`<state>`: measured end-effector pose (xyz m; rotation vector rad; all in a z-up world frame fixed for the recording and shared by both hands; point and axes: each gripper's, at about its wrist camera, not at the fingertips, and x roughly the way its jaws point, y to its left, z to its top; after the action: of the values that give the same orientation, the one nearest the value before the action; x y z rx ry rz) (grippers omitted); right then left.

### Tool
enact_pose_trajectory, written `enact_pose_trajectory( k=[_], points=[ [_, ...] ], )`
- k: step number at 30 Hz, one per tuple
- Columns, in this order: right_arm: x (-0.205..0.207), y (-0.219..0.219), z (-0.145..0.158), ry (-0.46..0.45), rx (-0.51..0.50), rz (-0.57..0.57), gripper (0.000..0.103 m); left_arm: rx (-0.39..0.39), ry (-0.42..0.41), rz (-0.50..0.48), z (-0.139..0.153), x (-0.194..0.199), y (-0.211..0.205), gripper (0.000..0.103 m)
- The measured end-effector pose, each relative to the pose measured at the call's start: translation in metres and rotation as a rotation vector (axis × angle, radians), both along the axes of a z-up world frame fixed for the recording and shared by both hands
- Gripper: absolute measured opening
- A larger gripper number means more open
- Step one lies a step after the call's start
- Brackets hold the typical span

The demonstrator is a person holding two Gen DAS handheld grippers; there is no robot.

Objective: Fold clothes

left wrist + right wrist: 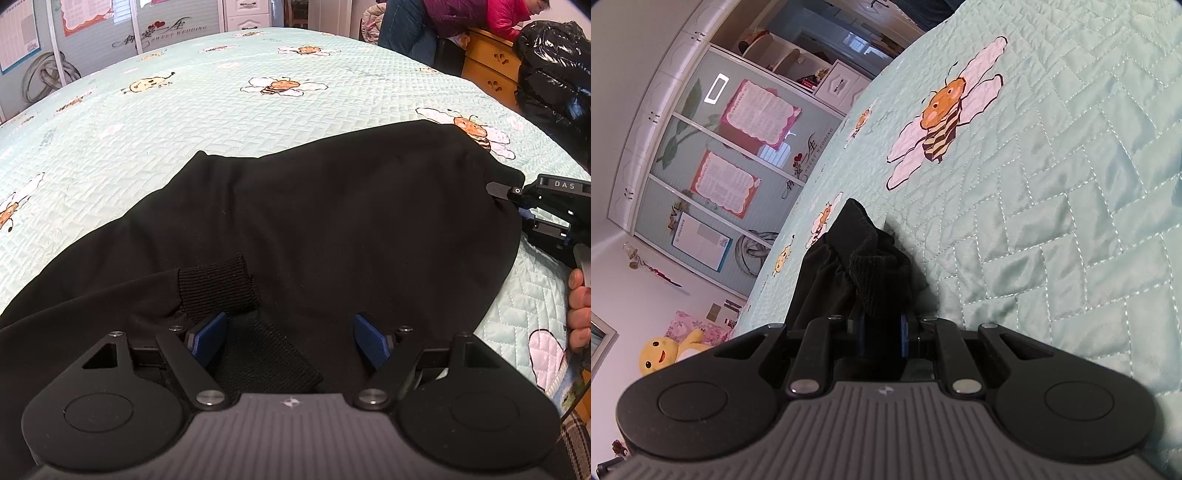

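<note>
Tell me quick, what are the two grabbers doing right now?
Left gripper: open, over the black sweater, holding nothing.
Right gripper: shut on the sweater's edge.

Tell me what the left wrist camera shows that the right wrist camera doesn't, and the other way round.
Only the left wrist view shows the black garment's whole spread, its ribbed cuff near the open left gripper, a shiny black jacket and a person at a wooden dresser. Only the right wrist view shows the right gripper from behind, shut on bunched black fabric, and a yellow plush toy. Both show the bee-print quilt, the wardrobe doors, the garment and the right gripper.
</note>
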<state>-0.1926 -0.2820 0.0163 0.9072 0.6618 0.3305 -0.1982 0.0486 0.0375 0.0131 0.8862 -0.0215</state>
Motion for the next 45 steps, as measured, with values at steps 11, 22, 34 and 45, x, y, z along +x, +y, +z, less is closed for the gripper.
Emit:
enact_pose_trajectory(
  k=[11,22,34,45],
  points=[
    [-0.001,0.001,0.000,0.004,-0.002,0.003,0.015,-0.082,-0.039,-0.026,0.003,-0.006,0.013,0.083],
    [0.002,0.001,-0.001,0.001,0.001,0.006,0.015,-0.540,-0.274,0.152,0.026,-0.032,0.076,0.047],
    [0.001,0.001,-0.001,-0.012,-0.008,0.007,0.015,-0.672,-0.078,0.265,-0.028,-0.001,0.092,0.004],
    [0.000,0.003,-0.001,-0.029,-0.025,0.007,0.015,-0.703,-0.152,0.288,-0.014,-0.016,0.092,0.008]
  ],
)
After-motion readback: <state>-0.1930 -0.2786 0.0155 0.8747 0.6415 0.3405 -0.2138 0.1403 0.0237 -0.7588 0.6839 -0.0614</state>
